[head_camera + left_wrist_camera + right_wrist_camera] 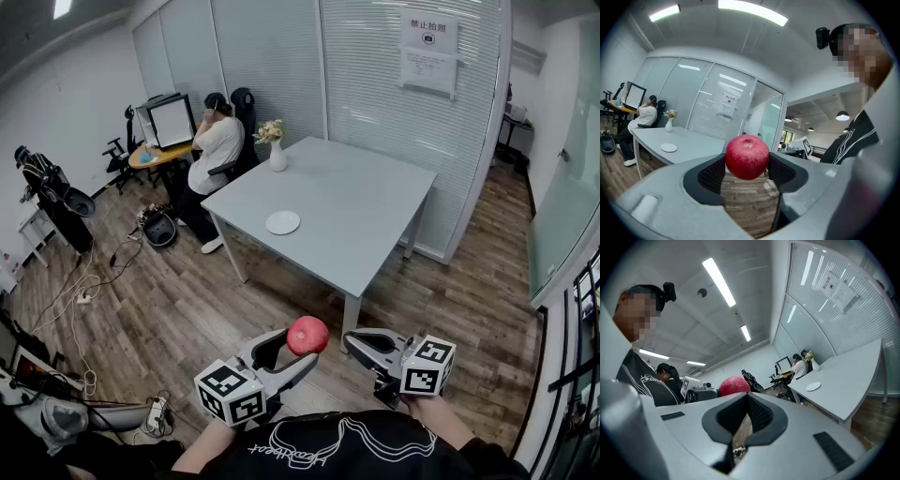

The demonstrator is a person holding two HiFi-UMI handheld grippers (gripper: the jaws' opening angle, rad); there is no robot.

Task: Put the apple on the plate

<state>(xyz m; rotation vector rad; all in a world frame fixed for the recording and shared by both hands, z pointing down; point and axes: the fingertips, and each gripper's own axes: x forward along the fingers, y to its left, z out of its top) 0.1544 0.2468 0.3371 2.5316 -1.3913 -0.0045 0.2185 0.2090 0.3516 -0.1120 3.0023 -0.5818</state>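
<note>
A red apple [307, 335] sits between the pads of my left gripper [302, 347], which is shut on it low in the head view, over the wooden floor. In the left gripper view the apple [747, 157] fills the gap between the two black pads [712, 174]. My right gripper [351, 338] hangs just right of it, shut and empty; its own view shows the apple [734, 386] past its closed tips [746, 397]. A small white plate [282, 222] lies near the left edge of the grey table [366, 202], well ahead of both grippers.
A white vase with flowers [277, 150] stands at the table's far left corner. A person [214, 145] sits at a desk with a monitor [171, 120] at the back left. Cables and a power strip [84, 298] lie on the floor at left. Slatted partition walls [412, 112] stand behind the table.
</note>
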